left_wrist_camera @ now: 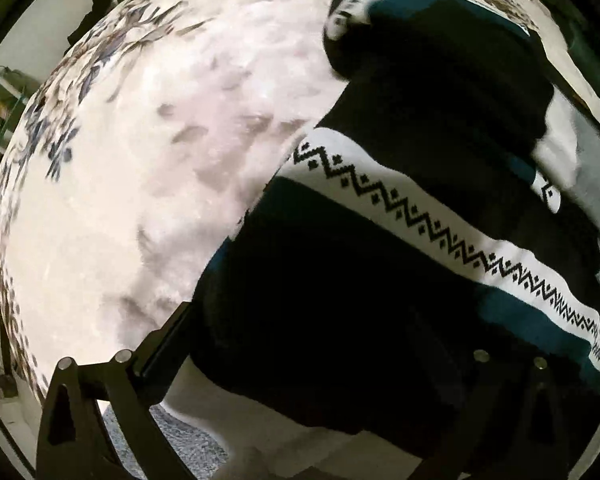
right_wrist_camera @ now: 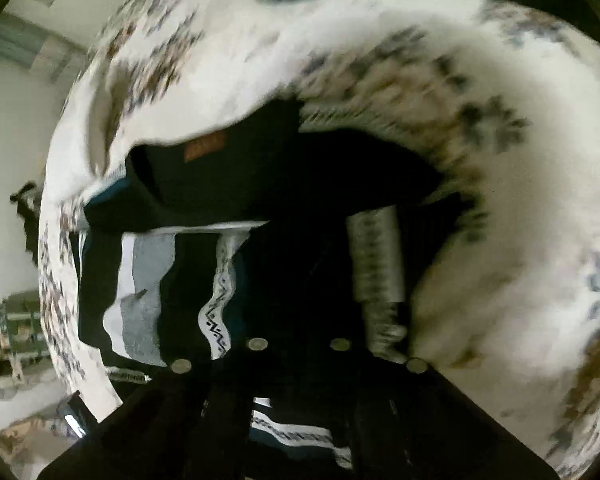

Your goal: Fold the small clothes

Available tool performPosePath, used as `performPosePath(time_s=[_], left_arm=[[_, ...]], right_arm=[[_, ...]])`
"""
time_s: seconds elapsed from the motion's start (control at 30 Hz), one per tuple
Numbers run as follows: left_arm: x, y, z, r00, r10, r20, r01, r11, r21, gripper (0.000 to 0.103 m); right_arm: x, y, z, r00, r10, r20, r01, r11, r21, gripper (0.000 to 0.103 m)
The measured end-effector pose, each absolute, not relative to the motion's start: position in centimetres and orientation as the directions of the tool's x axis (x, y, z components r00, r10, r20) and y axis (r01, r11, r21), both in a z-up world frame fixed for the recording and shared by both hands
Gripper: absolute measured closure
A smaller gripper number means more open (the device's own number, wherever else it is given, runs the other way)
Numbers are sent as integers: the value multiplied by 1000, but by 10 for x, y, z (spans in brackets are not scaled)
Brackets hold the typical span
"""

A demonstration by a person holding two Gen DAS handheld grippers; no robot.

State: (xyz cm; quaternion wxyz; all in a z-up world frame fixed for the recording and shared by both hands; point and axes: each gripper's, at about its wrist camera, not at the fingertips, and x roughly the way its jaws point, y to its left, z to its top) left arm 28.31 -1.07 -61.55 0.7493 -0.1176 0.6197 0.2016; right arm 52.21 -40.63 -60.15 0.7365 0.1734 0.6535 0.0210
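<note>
Broadly, a white bed cover (left_wrist_camera: 148, 184) with a blue-and-brown flower border carries everything, and it looks soft, so cloth dragged across it will likely bunch rather than slide. On it lies a dark sweater (left_wrist_camera: 400, 240) with teal blocks, grey and white panels, and a white band of black zigzag pattern. In the left view the sweater fills the right half of the bed cover, with bare cover to its left; in the right view it lies toward the near edge of the bed, its black collar part with a small orange label (right_wrist_camera: 205, 147) farthest from the camera.

The left claw (left_wrist_camera: 300, 364) stands wide open; its left finger is over bare cover, its right finger is lost against the dark cloth, and I cannot tell whether it touches. The right claw (right_wrist_camera: 298, 354) sits over the sweater, its fingers dark against dark cloth, so I cannot tell how far apart they are or whether they pinch anything. The right view is blurred.

The step in hand looks like taking hold of the sweater's near edge for a fold. To do it well, each claw should bite a single layer at matching points along one edge, lift together, and carry the edge over evenly, keeping the zigzag band straight as a guide.
</note>
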Motion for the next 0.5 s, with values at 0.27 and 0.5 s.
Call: performPosePath(time_s=[0.27,0.5], left_arm=[[280,6,-576,179,93,-979,-460,888,0,0],[323,41,-524,346,45,-937,-487,862,-139,0]], right_arm=[[521,-440,-618,23,281,-960,246,929,278,84],[506,-463,-612,121,454,-883,370,805,464,44]])
